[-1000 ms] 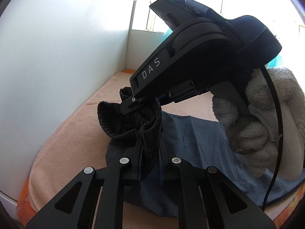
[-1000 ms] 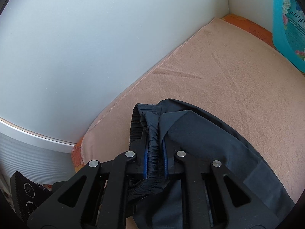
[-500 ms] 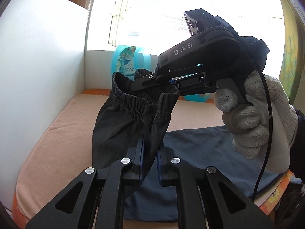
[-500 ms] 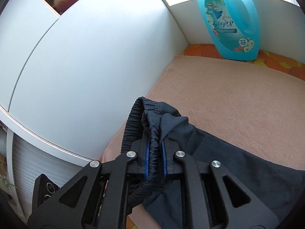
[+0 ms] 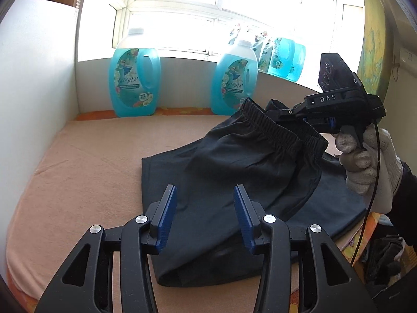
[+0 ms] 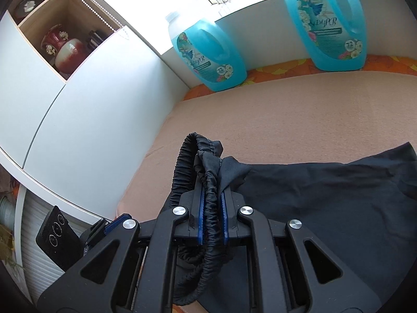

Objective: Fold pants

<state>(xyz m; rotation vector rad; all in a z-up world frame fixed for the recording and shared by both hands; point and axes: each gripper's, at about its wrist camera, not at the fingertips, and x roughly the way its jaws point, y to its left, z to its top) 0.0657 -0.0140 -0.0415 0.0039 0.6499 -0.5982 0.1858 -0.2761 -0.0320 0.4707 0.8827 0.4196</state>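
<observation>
Left wrist: pants (image 5: 234, 172) newly released

Dark pants (image 5: 234, 182) lie on a peach towel (image 5: 86, 172). The left gripper (image 5: 204, 216) hovers above them; its jaws have just been opening, blue pads (image 5: 165, 217) apart with nothing gripped between them. At right, a white-gloved hand (image 5: 370, 161) holds the right gripper (image 5: 280, 112), which lifts the elastic waistband (image 5: 281, 130) off the towel. Two blue detergent bottles (image 5: 134, 83) stand against the back wall.
</observation>
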